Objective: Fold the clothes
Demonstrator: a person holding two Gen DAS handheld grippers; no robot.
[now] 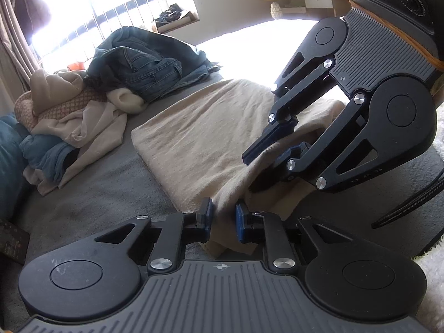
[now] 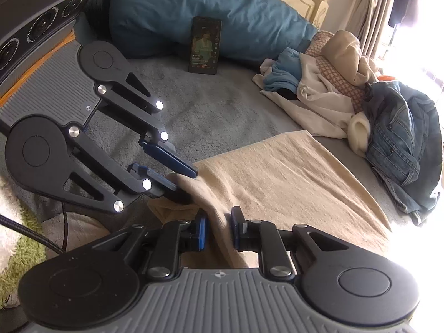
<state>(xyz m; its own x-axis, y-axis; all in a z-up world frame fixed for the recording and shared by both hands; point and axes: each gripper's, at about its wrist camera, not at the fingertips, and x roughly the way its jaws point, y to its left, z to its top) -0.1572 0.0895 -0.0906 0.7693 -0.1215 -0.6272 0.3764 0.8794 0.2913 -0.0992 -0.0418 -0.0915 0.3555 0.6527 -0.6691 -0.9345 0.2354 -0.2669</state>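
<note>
Seen from the left wrist, low in the centre: left gripper (image 1: 224,217) with its blue pads closed on a raised ridge of the beige garment (image 1: 194,127), which lies as a flat folded strip from the centre toward the upper middle of the frame. At right centre, right gripper (image 1: 270,154) pinching the same near edge, fingers together on the cloth. Best to lift both corners evenly, keep the edge tight between the two grips, and carry it toward the far end so that the edges meet square. Open grey bed cover (image 1: 97,194) at lower left; heap of light clothes (image 1: 75,116) at left and blue jeans (image 1: 144,66) at upper left, near the far corner, so better not to overshoot there. From the right wrist, at bottom centre: right gripper (image 2: 217,229) clamped on the cloth fold; at left centre, left gripper (image 2: 180,177) closed on the corner of the garment. Free grey surface in the upper middle, up to the phone (image 2: 205,45) leaning on the blue duvet (image 2: 194,5). Denim jacket (image 2: 399,138) just beside the right edge of the garment: keep the fold clear of it.
</note>
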